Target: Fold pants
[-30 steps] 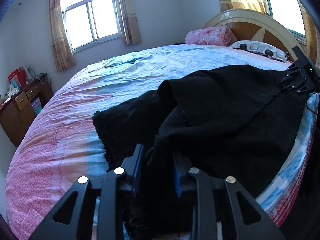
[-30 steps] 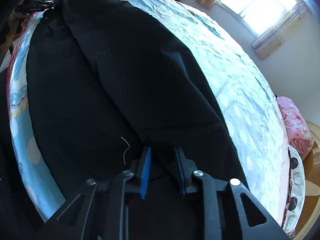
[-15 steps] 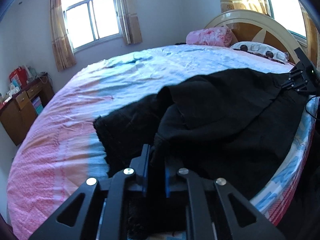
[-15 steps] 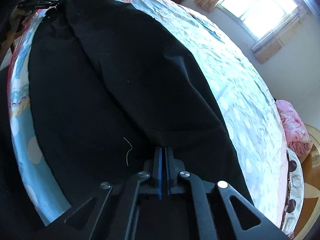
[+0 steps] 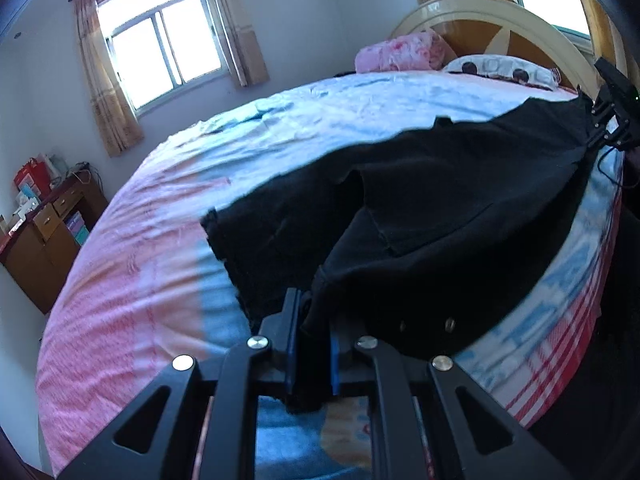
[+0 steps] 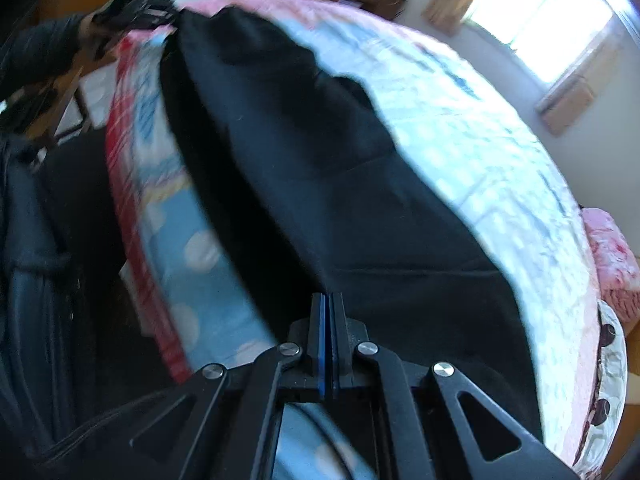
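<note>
Black pants [image 5: 440, 216] lie stretched across the near side of the bed [image 5: 168, 240]. My left gripper [image 5: 314, 320] is shut on a bunched end of the pants and holds it lifted off the sheet. My right gripper [image 6: 328, 312] is shut on the other end of the pants [image 6: 340, 184], which hang taut and raised between the two grippers. The right gripper also shows in the left wrist view [image 5: 612, 120] at the far right, and the left gripper in the right wrist view [image 6: 140, 12] at the top left.
The bed has a pink and blue sheet, a pink pillow [image 5: 404, 54] and a spotted pillow [image 5: 500, 70] by the wooden headboard [image 5: 500, 28]. A wooden dresser [image 5: 44, 236] stands at left under the window side. The bed's near edge [image 6: 160, 208] drops to a dark floor.
Both grippers closed on the pants' ends, then lifted them. The fabric rose off the sheet and pulled taut toward the bed's near edge.
</note>
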A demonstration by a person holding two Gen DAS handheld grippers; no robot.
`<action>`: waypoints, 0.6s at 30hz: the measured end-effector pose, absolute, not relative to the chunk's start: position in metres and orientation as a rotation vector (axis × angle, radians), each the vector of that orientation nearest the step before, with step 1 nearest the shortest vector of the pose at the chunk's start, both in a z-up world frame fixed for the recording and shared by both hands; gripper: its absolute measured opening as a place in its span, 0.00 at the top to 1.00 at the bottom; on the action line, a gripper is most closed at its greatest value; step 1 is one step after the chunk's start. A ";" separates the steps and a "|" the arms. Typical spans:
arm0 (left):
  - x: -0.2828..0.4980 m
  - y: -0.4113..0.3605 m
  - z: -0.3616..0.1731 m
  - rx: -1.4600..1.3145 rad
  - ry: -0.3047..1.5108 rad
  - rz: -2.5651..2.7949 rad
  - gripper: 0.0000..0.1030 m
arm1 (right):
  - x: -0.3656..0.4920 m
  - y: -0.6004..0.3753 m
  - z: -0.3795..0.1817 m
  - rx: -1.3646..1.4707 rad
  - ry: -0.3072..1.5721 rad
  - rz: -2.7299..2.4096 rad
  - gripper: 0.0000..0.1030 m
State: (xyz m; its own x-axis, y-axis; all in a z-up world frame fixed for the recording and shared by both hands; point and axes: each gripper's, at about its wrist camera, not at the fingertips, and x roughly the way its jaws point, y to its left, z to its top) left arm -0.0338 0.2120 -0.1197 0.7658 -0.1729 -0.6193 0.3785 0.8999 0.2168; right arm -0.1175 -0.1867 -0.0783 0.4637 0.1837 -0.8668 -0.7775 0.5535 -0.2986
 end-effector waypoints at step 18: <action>-0.054 0.222 -0.128 0.352 0.631 -0.333 0.80 | -0.121 -0.165 -0.109 -0.784 0.960 0.720 0.99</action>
